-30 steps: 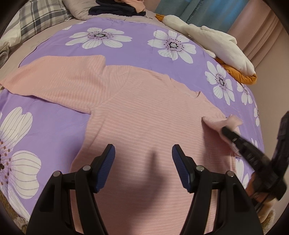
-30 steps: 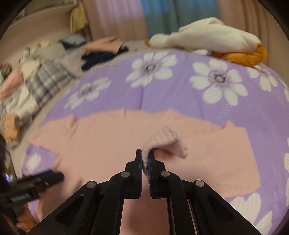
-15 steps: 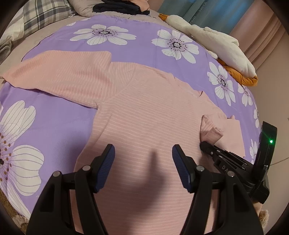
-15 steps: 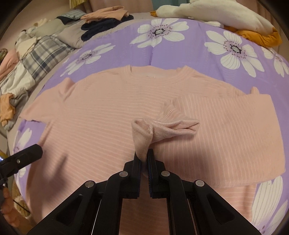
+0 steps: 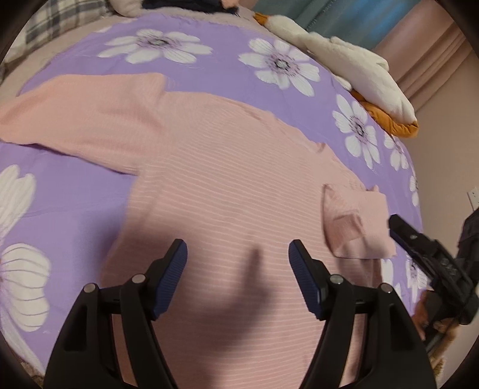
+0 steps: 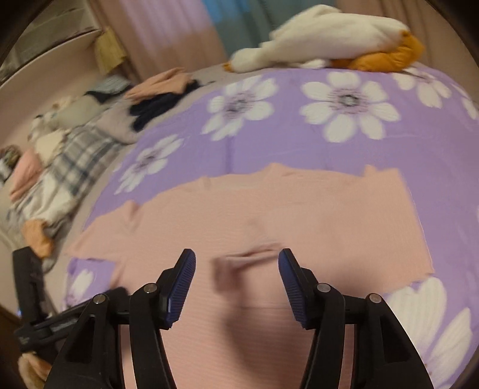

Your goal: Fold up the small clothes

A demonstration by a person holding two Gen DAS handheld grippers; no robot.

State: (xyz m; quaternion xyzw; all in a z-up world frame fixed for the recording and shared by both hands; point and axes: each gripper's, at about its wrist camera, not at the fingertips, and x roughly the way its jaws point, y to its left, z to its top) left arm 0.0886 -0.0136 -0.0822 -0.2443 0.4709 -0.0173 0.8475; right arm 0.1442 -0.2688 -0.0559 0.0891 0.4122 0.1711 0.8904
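A pink ribbed long-sleeve top point(image 5: 227, 191) lies flat on a purple flowered bedspread point(image 5: 209, 68). Its left sleeve point(image 5: 74, 113) stretches out to the left. Its right sleeve point(image 5: 353, 221) is folded in over the body, and the cuff point(image 6: 248, 257) lies loose on the chest. My left gripper point(image 5: 238, 254) is open and empty above the lower body of the top. My right gripper point(image 6: 236, 266) is open and empty just in front of the cuff; it also shows in the left wrist view point(image 5: 419, 242) at the right edge.
A white and orange plush goose point(image 6: 326, 39) lies at the far edge of the bed. A pile of folded clothes point(image 6: 161, 89) and a plaid blanket point(image 6: 69, 158) lie at the far left. A curtain point(image 6: 239, 24) hangs behind the bed.
My right gripper carried the sleeve cuff in over the top's body, then opened and let it drop; it has drawn back. The left gripper stayed open.
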